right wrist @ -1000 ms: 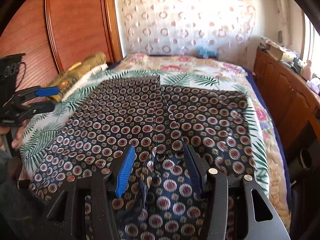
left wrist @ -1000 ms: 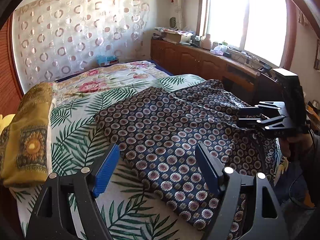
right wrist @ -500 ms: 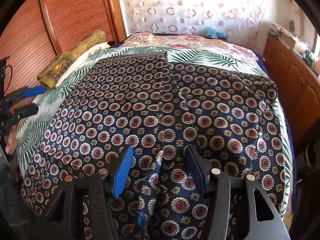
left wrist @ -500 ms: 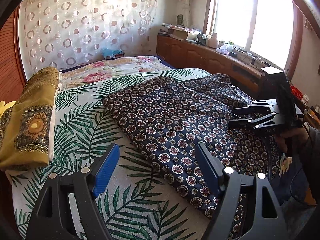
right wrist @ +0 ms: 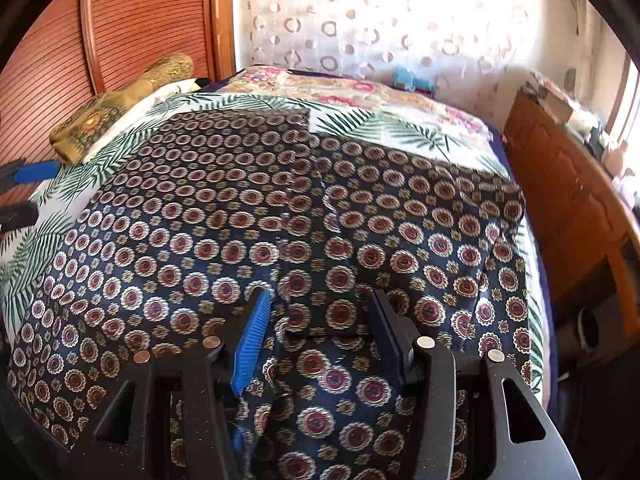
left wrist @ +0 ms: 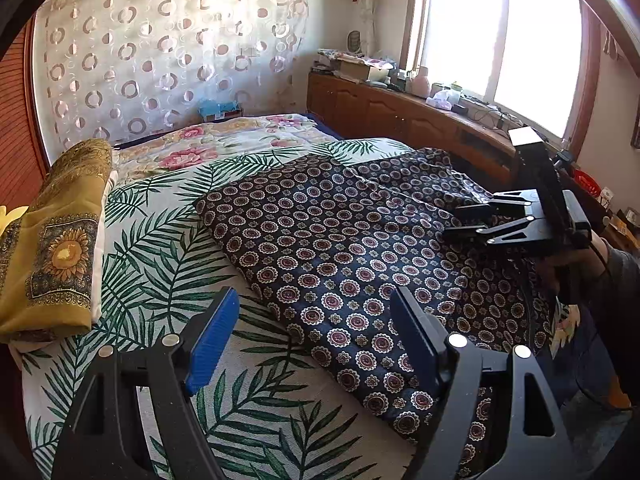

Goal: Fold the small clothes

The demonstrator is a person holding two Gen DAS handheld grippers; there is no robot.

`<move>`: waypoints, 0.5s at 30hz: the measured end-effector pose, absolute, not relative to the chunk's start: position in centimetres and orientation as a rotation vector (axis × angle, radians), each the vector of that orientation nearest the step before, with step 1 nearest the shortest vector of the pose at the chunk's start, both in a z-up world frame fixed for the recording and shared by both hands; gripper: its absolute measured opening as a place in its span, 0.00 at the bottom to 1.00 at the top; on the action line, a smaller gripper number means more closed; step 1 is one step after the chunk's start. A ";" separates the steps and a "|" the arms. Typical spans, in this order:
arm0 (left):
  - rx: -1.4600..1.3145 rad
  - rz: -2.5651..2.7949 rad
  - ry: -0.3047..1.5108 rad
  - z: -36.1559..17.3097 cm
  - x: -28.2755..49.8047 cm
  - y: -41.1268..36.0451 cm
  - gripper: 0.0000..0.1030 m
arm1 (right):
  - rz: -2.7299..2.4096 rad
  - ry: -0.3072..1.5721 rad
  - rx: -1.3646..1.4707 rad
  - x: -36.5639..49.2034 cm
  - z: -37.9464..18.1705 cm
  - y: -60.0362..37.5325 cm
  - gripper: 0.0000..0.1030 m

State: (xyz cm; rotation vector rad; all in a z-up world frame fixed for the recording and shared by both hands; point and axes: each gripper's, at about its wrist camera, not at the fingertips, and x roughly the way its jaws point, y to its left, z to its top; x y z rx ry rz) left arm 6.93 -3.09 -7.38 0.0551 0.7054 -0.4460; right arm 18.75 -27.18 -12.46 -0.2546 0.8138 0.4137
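Observation:
A navy garment with a red and gold medallion print (left wrist: 340,248) lies spread flat on the bed; it fills the right wrist view (right wrist: 260,240). My left gripper (left wrist: 316,332) is open and empty, hovering above the garment's near left edge. My right gripper (right wrist: 320,332) is open, low over the garment's near hem, with a raised fold of cloth between its fingers. The right gripper also shows in the left wrist view (left wrist: 464,220), held over the garment's right side.
The bed has a palm-leaf sheet (left wrist: 160,264) and a floral quilt (left wrist: 224,140) behind. A folded mustard sunflower cloth (left wrist: 60,240) lies at the left edge. A wooden cabinet (left wrist: 400,108) with clutter runs along the window wall. A wooden wardrobe (right wrist: 100,40) stands left.
My left gripper has pulled back to the left, off the garment toward its edge. My right gripper has dropped lower and closer over the garment's near hem.

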 end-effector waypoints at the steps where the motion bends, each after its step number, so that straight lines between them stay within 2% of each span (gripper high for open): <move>1: 0.056 -0.448 0.705 -7.4 6.9 -3.2 0.76 | 0.423 0.823 -0.235 18.9 -12.5 -27.7 0.53; 6: 0.059 -0.454 0.710 -7.5 6.8 -3.4 0.76 | 0.482 0.835 -0.158 18.8 -12.5 -28.1 0.54; 8: 0.058 -0.454 0.711 -7.5 6.8 -3.5 0.76 | 0.507 0.829 -0.163 18.3 -12.6 -28.0 0.52; 9: 0.057 -0.454 0.712 -7.5 6.8 -3.5 0.76 | 0.512 0.820 -0.181 17.8 -12.5 -27.9 0.42; 10: 0.057 -0.453 0.713 -7.5 6.9 -3.5 0.76 | 0.517 0.812 -0.193 17.6 -12.4 -28.0 0.26; 12: 0.056 -0.454 0.713 -7.5 6.9 -3.6 0.76 | 0.540 0.803 -0.210 17.1 -12.4 -27.5 0.08; 15: 0.056 -0.455 0.716 -7.5 7.0 -3.7 0.76 | 0.557 0.776 -0.240 16.6 -12.3 -27.6 0.04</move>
